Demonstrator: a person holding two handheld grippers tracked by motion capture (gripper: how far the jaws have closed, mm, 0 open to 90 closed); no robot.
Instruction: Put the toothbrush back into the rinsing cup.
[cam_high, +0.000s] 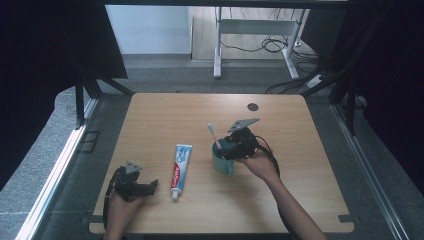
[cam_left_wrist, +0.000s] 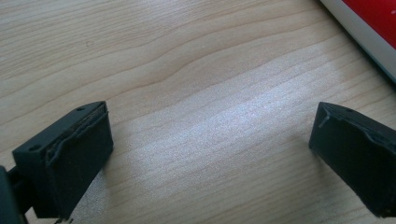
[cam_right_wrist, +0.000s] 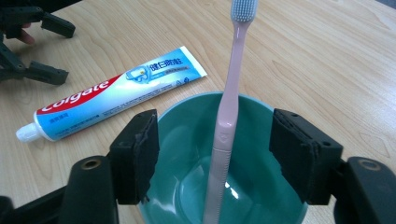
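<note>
Standing in the teal cup (cam_right_wrist: 224, 158) near the table (cam_high: 300, 150) centre: pink toothbrush (cam_right_wrist: 229, 107), untouched between the parted right gripper (cam_right_wrist: 215, 158) jaws. Lying just left: Colgate tube (cam_right_wrist: 112, 100). Resting near the front-left corner: left gripper (cam_left_wrist: 210, 154), gaping wide, gripping nothing.

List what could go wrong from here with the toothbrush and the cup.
1. The pink toothbrush leans in the teal cup between the right gripper's open fingers; pulling back carelessly may snag it and flip it out.
2. Those fingers flank the rim, so a bump might tip the cup toward the toothpaste tube.
</note>
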